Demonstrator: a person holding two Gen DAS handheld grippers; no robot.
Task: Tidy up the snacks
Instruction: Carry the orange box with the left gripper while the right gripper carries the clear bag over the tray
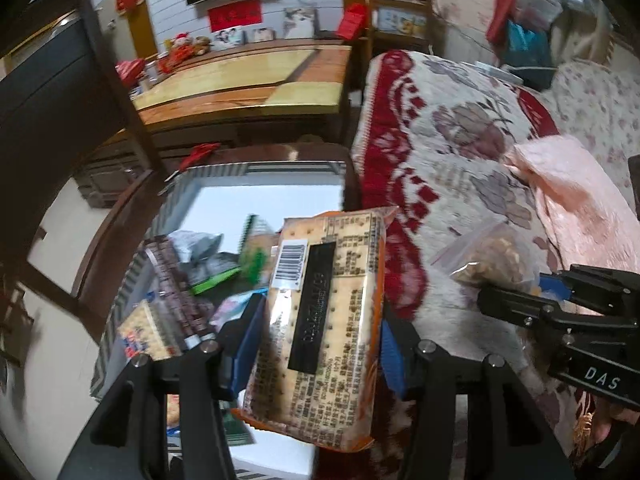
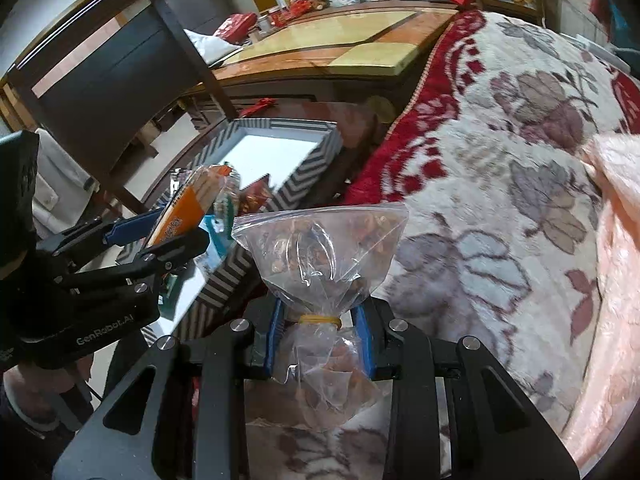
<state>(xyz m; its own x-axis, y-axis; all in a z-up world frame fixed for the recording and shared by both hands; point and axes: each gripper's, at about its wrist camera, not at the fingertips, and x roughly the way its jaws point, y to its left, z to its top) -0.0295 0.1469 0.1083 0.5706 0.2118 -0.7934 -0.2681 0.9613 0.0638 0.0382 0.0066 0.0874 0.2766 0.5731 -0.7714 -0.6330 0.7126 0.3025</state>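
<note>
The left tool (image 1: 316, 332), tilted downward, clamps a glossy rectangular cracker packet (image 1: 320, 320) above the chevron-striped cardboard box (image 2: 304, 184), while the right tool (image 2: 320, 344) pinches a crinkly clear rubber-banded bag, seemingly of nuts (image 2: 320, 252), over the plush floral blanket (image 2: 500, 200).

The snack-filled box (image 1: 192, 192) sits left of the blanket (image 1: 460, 152), before the table (image 1: 256, 76).

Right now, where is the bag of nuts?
The nut bag is shut in the right gripper, over the flowered blanket, right of the striped box.
</note>
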